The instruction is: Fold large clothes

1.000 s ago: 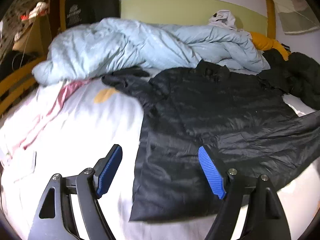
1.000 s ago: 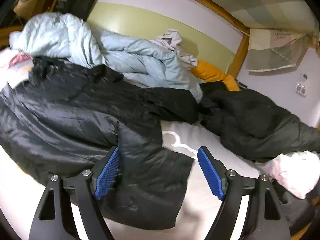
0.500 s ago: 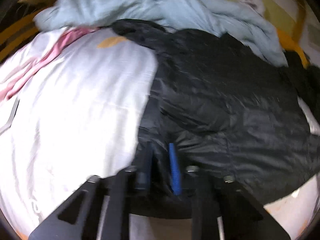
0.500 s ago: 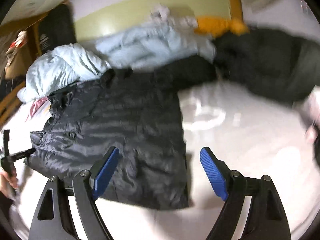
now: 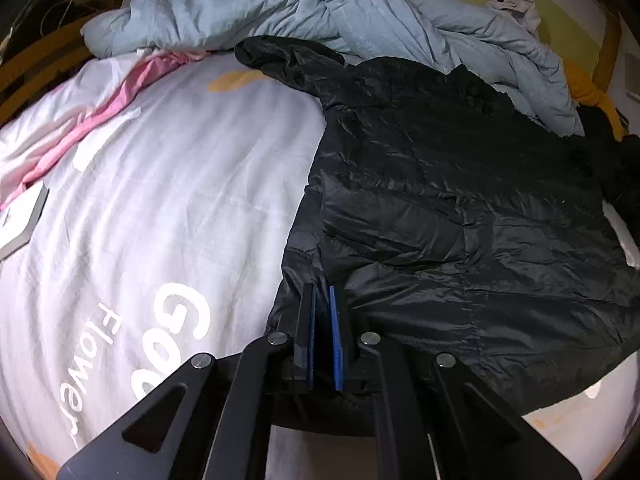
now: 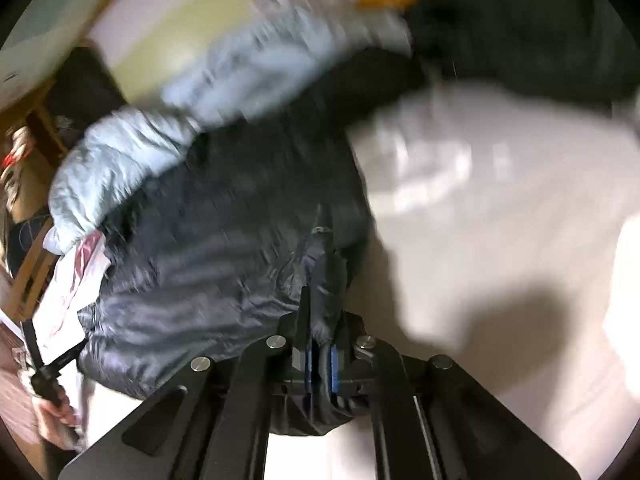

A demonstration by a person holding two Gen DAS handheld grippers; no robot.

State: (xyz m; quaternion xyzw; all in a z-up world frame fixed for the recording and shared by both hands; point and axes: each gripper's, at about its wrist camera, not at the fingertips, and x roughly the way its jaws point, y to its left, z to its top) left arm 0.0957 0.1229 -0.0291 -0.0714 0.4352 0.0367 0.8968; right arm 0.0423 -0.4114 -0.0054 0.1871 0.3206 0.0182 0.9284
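A black puffer jacket (image 5: 460, 200) lies spread on the white bed sheet (image 5: 160, 200). My left gripper (image 5: 322, 292) sits at the jacket's near left hem, its blue pads (image 5: 334, 340) closing to a narrow gap with the dark fabric pinched between them. In the blurred right wrist view, my right gripper (image 6: 322, 292) is closing on a bunched fold at the near right edge of the jacket (image 6: 220, 260), with fabric pushed up between its fingers. The left gripper (image 6: 44, 372), held by a hand (image 6: 56, 412), shows at the far left of that view.
A rumpled light blue duvet (image 5: 320, 12) is heaped behind the jacket, with a pink cloth (image 5: 92, 120) to its left. A grey flat object (image 5: 20, 224) lies at the left edge. Another dark garment (image 6: 520, 20) and something orange (image 5: 592, 92) lie at the far right.
Both grippers went from wide open to closed on the jacket. The left one dropped onto the near left hem. The right one rolled and swung to the jacket's right edge.
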